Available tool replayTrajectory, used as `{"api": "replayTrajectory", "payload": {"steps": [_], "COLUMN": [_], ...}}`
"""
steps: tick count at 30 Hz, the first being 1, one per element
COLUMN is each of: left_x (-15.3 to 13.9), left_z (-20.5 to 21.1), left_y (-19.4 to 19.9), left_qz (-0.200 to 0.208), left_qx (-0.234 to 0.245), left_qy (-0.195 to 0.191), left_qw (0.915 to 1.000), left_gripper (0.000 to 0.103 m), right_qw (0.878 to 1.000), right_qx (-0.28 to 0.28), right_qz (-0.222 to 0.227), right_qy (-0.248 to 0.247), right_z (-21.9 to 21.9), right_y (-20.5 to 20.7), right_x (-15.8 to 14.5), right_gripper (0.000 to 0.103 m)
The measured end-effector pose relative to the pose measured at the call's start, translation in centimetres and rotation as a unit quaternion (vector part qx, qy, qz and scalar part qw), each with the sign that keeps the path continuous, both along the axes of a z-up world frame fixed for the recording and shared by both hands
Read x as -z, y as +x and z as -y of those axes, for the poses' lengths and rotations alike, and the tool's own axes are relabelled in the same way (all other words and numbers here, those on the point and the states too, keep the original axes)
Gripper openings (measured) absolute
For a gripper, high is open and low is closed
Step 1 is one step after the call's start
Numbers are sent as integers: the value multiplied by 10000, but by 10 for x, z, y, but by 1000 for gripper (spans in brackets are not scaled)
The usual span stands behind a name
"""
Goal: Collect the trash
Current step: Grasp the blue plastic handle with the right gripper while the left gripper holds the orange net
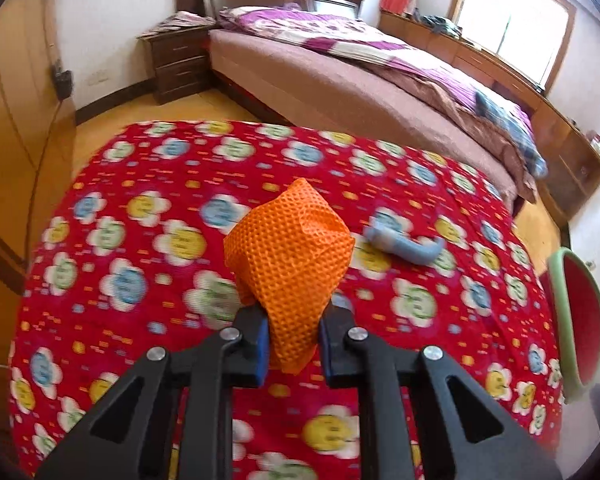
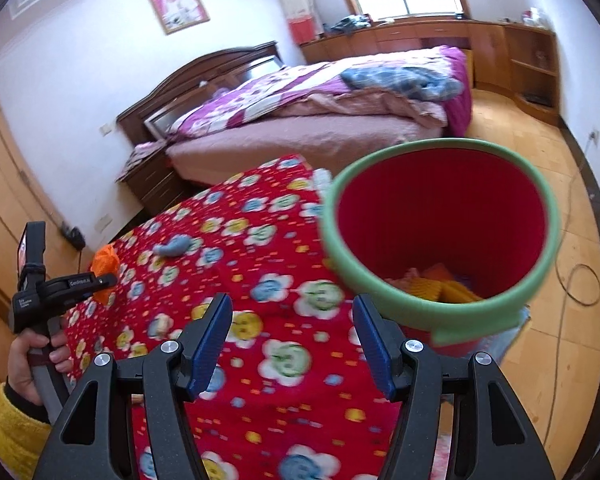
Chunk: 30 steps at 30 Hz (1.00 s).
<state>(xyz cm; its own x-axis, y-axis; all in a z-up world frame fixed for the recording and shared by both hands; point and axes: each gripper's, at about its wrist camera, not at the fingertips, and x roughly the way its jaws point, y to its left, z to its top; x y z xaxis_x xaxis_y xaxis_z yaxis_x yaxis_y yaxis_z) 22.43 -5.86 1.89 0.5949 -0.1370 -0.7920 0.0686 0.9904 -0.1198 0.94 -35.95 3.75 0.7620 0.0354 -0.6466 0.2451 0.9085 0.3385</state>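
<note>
Orange mesh cloth (image 1: pixel 290 252) sits pinched in the left gripper (image 1: pixel 290 344), above the flowered tablecloth (image 1: pixel 140 240); a grey scrap (image 1: pixel 404 240) lies at two o'clock. Right wrist view: the right gripper (image 2: pixel 292 344) stands spread and empty (nothing between its pads), the red bin (image 2: pixel 440 240) at one o'clock. I'd carry the cloth well over the rim before letting go.

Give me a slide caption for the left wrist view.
Left hand-held gripper clamps crumpled orange mesh cloth above the red floral tablecloth.
</note>
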Motion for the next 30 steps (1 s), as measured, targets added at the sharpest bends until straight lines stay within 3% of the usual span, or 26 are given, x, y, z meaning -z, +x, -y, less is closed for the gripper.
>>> {"api": "replayTrajectory", "payload": {"steps": [5, 8, 12, 22, 28, 30], "left_x": [3, 6, 9, 24, 31, 32], "left_z": [-31, -51, -69, -87, -85, -84], "left_y": [7, 11, 21, 45, 46, 44], "left_qz": [35, 69, 127, 223, 217, 242], "left_qx": [-258, -340, -489, -808, -748, -707], "left_qy": [2, 48, 81, -26, -90, -100], "left_qw": [9997, 9994, 9987, 9965, 9969, 9972], "left_gripper": [19, 19, 19, 19, 19, 19], "right_qw": [9994, 9985, 9973, 9965, 9955, 9952], "right_qx": [-329, -496, -665, -624, -620, -550], "right_qz": [-140, -220, -311, -542, -667, -724], "right_qy": [-15, -12, 40, -94, -278, -368], "right_z": [-32, -49, -73, -127, -152, -156], "right_y": [30, 49, 75, 147, 193, 205], "right_x": [2, 3, 6, 21, 31, 35], "right_gripper": [65, 76, 79, 84, 85, 92]}}
